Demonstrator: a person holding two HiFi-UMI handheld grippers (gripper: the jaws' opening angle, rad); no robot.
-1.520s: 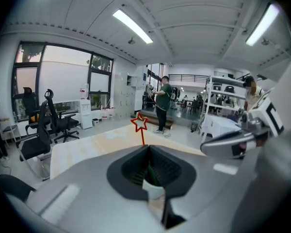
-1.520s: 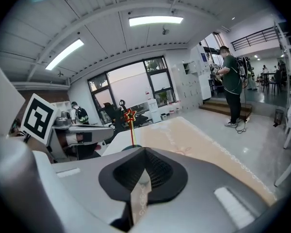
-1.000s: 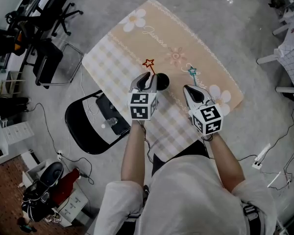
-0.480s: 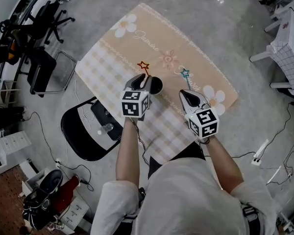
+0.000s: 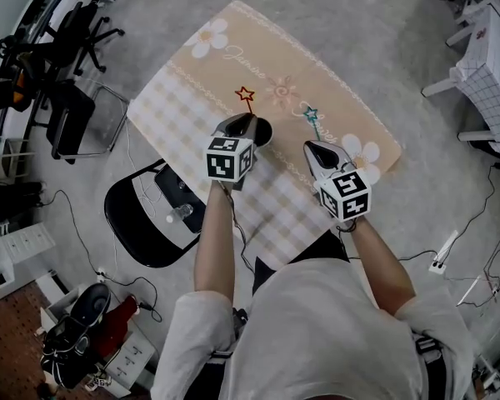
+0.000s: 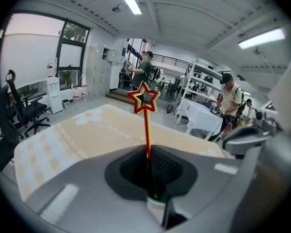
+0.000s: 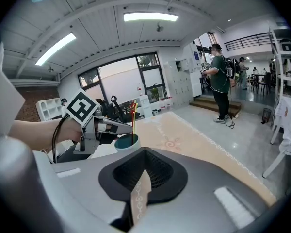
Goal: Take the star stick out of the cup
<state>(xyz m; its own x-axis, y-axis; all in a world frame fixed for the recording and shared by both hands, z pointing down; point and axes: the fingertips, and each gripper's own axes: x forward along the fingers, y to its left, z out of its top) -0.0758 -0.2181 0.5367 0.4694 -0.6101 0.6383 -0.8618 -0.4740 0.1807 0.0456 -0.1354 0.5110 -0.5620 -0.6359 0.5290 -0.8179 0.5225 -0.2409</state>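
Note:
A dark cup (image 5: 264, 132) with a teal inside (image 7: 126, 142) stands over the flowered tablecloth (image 5: 233, 57). A red star stick (image 5: 246, 96) rises out of it, its star high in the left gripper view (image 6: 144, 97). My left gripper (image 5: 248, 127) is shut on the cup's near side. To the right, apart from the cup, my right gripper (image 5: 316, 147) is shut on the pale patterned shaft (image 7: 138, 198) of a blue star stick (image 5: 311, 113), which points up and away.
A black folding chair (image 5: 142, 215) stands at the table's near left, with cables on the floor around it. Office chairs (image 5: 75, 23) are at far left and a white table (image 5: 492, 57) at far right. People stand in the background of both gripper views.
The head view has shifted a little. Both grippers keep their hold, and the red star stick stays in the cup.

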